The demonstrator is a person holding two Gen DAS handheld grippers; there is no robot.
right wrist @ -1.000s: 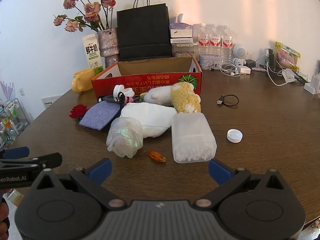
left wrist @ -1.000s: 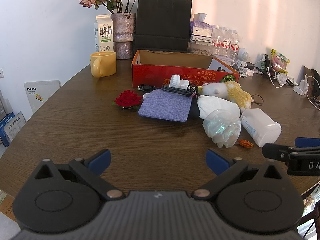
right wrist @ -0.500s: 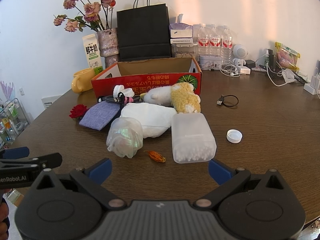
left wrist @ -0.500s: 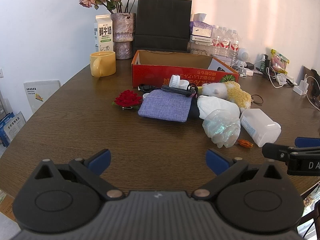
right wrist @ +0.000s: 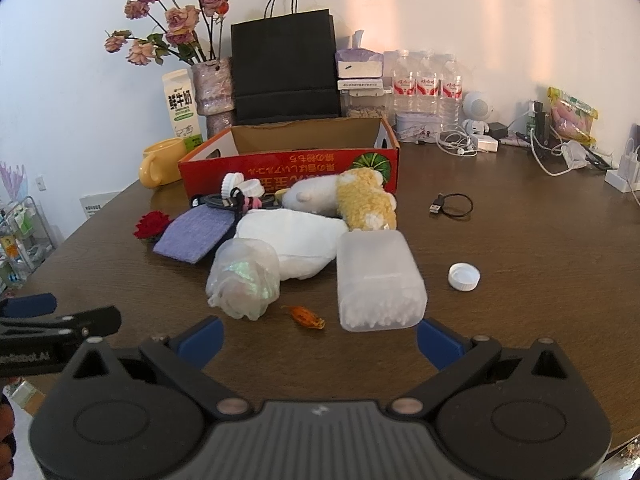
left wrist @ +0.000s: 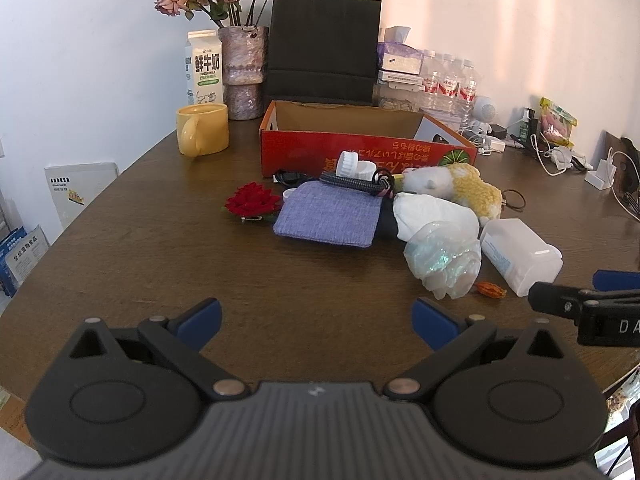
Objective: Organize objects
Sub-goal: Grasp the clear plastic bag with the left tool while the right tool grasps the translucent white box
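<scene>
Your red cardboard box point(right wrist: 288, 168) sits mid-table point(right wrist: 520, 240) with the clutter piled right in front of it: white cloth point(right wrist: 296, 236), purple pouch point(left wrist: 330, 216), clear plastic container point(right wrist: 378, 280), tiny orange thing point(right wrist: 306, 316). Both your left gripper point(left wrist: 316, 320) and right gripper point(right wrist: 318, 338) are spread wide, holding nothing.

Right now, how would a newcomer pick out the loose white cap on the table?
Start at the red cardboard box mid-table, then come forward to the frosted plastic container lying in front of it. To that container's right, alone on bare wood, lies the small white ribbed cap. Unlike the caps against the box, nothing touches it.
</scene>
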